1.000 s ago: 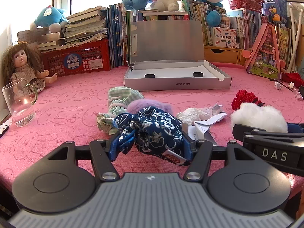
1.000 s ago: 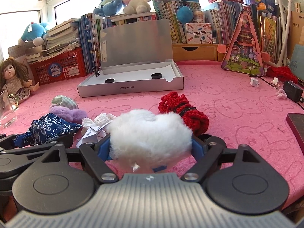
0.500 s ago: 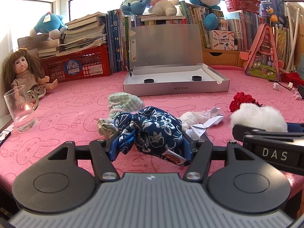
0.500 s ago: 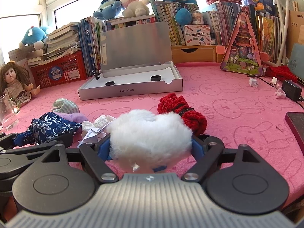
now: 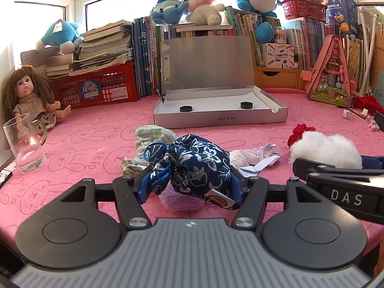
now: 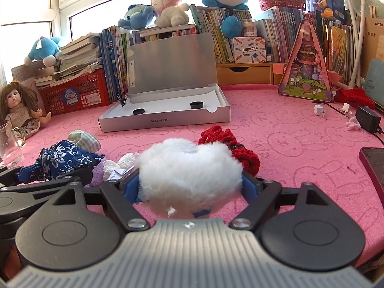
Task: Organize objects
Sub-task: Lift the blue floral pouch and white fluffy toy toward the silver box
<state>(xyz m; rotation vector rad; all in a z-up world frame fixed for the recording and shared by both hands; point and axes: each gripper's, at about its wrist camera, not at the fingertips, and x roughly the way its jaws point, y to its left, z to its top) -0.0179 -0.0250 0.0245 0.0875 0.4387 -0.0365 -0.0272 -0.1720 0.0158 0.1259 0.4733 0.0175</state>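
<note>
In the left wrist view my left gripper (image 5: 189, 183) is shut on a dark blue floral pouch (image 5: 192, 165), held just above the pink cloth. A pale purple fluffy thing (image 5: 182, 201) shows under the pouch. My right gripper (image 6: 190, 184) is shut on a white fluffy ball (image 6: 189, 170), with the blue pads pressed into its sides. A red knitted piece (image 6: 242, 156) lies just behind the ball. A green checked cloth (image 5: 153, 134) and white crumpled bits (image 5: 249, 156) lie between the two grippers. Further back stands an open grey box (image 5: 220, 120) holding two black discs.
A glass mug (image 5: 24, 148) and a doll (image 5: 28, 96) stand at the left edge. Books, a red basket (image 5: 96, 91) and plush toys line the back. A black charger (image 6: 367, 118) and a dark flat device (image 6: 374, 165) lie at the right.
Both grips hold as before. In the left wrist view the purple fluffy thing showed above the pouch a second ago and now shows beneath it; the scene sits slightly lower in both views.
</note>
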